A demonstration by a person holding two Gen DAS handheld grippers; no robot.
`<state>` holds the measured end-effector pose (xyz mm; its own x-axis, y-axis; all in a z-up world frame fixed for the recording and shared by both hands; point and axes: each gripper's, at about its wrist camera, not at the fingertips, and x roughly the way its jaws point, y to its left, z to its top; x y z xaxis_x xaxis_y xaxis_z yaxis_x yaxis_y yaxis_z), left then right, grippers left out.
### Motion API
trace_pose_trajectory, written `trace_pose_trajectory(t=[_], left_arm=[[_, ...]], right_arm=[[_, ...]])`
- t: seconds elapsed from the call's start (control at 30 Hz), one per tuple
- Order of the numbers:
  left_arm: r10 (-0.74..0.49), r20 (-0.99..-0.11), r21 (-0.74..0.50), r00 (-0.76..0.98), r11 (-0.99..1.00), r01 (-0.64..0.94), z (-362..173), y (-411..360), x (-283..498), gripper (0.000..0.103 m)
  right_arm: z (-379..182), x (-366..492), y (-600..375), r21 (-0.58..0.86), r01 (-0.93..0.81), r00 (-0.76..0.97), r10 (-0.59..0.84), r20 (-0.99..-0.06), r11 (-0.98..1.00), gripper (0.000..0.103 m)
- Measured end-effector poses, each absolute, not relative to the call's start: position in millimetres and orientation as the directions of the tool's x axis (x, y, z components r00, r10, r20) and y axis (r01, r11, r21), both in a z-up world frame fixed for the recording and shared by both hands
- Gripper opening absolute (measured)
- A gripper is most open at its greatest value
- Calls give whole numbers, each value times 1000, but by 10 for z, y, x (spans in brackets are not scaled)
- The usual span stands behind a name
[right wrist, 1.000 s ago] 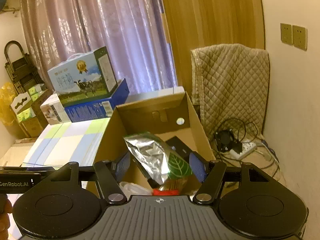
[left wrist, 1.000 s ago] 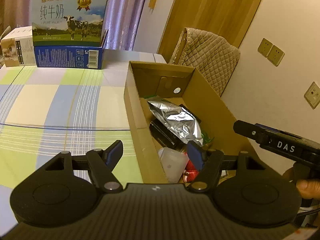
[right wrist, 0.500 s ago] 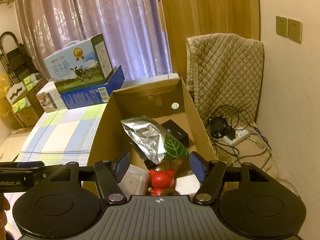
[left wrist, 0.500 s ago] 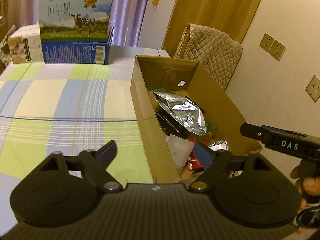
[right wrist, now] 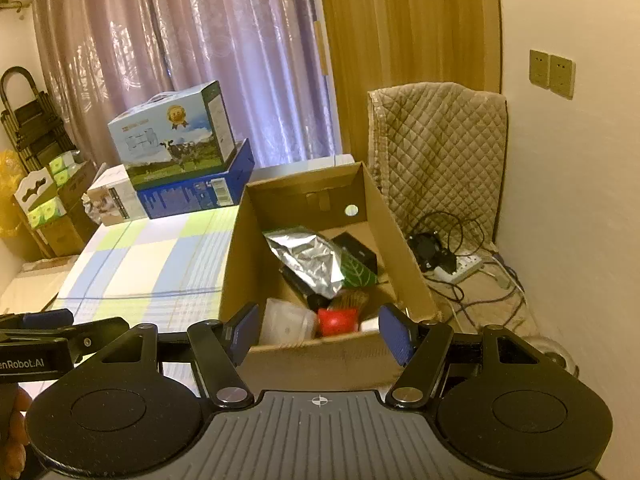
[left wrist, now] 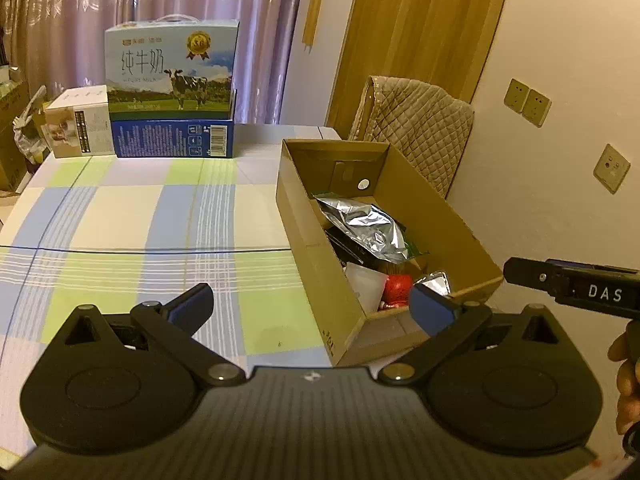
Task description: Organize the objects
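Note:
An open cardboard box sits at the right edge of the checked table. Inside lie a crumpled silver foil bag, a black flat box, a clear plastic container and a red item. My left gripper hangs open and empty before the box's near corner. My right gripper is open and empty too, held in front of the box's near wall. The side of the right tool shows in the left wrist view.
A milk carton case rests on a blue box at the table's far side, with a small white box beside it. A quilt-covered chair and a power strip with cables lie right of the box.
Both grippers have pulled back and up from the cardboard box, so more of its inside and near wall shows. Both stay open and empty.

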<state>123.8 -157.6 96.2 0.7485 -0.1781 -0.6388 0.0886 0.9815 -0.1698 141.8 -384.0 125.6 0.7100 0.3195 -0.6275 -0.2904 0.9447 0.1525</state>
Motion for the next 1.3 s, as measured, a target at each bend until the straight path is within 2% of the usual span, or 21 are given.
trace_pose_trajectory(t=[0.2,0.83,1.3], left_arm=[[-164,-618,-142,769,985,95,1073,-1506,945,102],[-143,-638,-106,757,990,97,1121,-1420,336,102],[-141,-654,-106,744,990,95,1045,-1455,189,102]], right_arm=[[1305,1134,-3814,140,-284,708,306,-636,949,63],[1373,427,-3746,175,-292,694,334,-638,940,63],[1247,243,-3706,179,-303,663,342,-666,936,63]])
